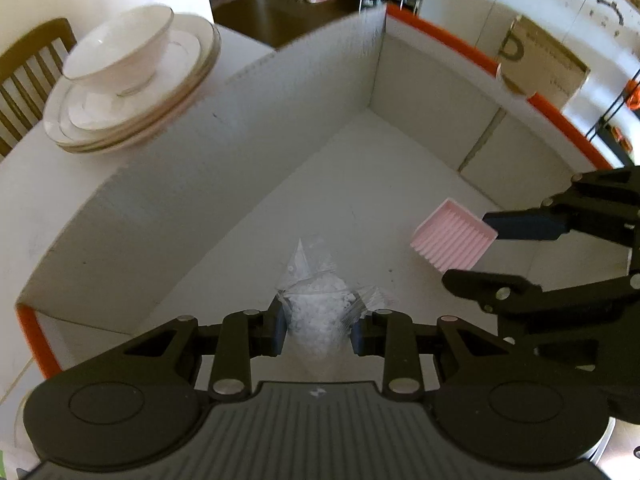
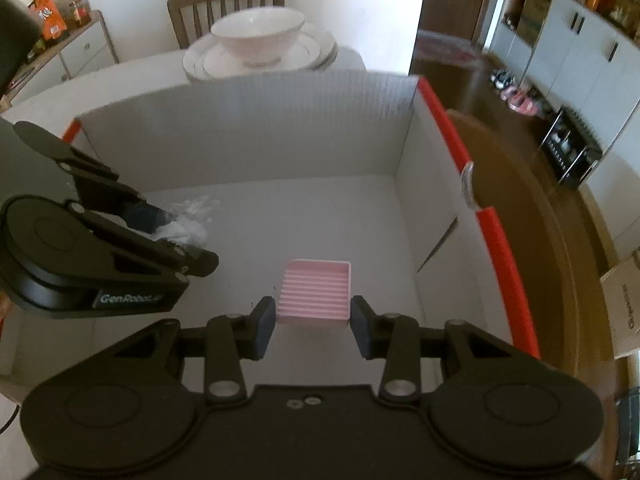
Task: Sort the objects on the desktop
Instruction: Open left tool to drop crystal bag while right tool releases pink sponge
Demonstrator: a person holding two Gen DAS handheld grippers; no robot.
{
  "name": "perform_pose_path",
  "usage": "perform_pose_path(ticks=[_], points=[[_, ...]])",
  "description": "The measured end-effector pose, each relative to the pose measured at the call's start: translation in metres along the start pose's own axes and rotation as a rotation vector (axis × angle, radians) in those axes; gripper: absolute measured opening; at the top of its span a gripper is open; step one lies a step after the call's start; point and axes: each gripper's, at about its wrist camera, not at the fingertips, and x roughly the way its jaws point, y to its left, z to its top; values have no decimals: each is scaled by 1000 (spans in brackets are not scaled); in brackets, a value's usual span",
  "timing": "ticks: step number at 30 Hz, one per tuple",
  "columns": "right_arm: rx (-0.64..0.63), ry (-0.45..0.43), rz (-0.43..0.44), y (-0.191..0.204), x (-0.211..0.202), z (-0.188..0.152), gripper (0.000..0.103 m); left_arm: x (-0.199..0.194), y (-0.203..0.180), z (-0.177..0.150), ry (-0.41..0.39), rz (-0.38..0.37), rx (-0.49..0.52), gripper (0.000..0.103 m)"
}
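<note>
1. My left hand-held gripper [image 1: 318, 330] grasps a clear bag of white beads [image 1: 316, 316] over the white box [image 1: 200, 152].
2. My right hand-held gripper [image 2: 314, 320] clamps a pink ridged tray [image 2: 316, 294], inside the same box.

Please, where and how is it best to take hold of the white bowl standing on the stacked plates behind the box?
Probably grip the bowl at its thin rim, coming from above, one finger inside and one outside. It stands upright and open on the plates; its flared wall looks too wide and sloped for a side grip.
</note>
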Motion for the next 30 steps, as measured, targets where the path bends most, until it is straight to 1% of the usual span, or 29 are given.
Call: perform_pose_path(ticks=[2,5,11,15,18,21,22,23,24,25,28,30], points=[[-3,19,0,-1,3,0,39,8,1,1,44,-12,-11,29],[-4,45,-4,-3,8,-1,39,16,2,0,82,-13,-18,29],[-8,79,2,-6,16,-5,40,19,-1,8,96,-14,-19,29],[-28,92,21,-4,18,-8,40,17,0,4,95,-12,-33,29],[-33,89,26,-4,16,-10,44,14,1,3,95,-11,-39,30],[-27,79,38,-6,11,-12,48,6,1,0,68,-20,-41,31],[-24,75,42,-8,8,-12,51,4,2,-1,60,-21,-42,33],[-22,70,44,-9,6,-12,52,0,2,-2,48,-21,-43,47],[-21,65,49,-11,3,-12,53,-4,2,-3,32,-21,-43,56],[-17,60,55,-13,0,-13,54,-7,2,-4,18,-12,-45,63],[-15,44,69,-16,-11,-12,57,-17,5,-5,2,-27,-63,64],[-23,30,72,-18,-18,-12,57,-23,8,-5,-22,-17,-68,64]])
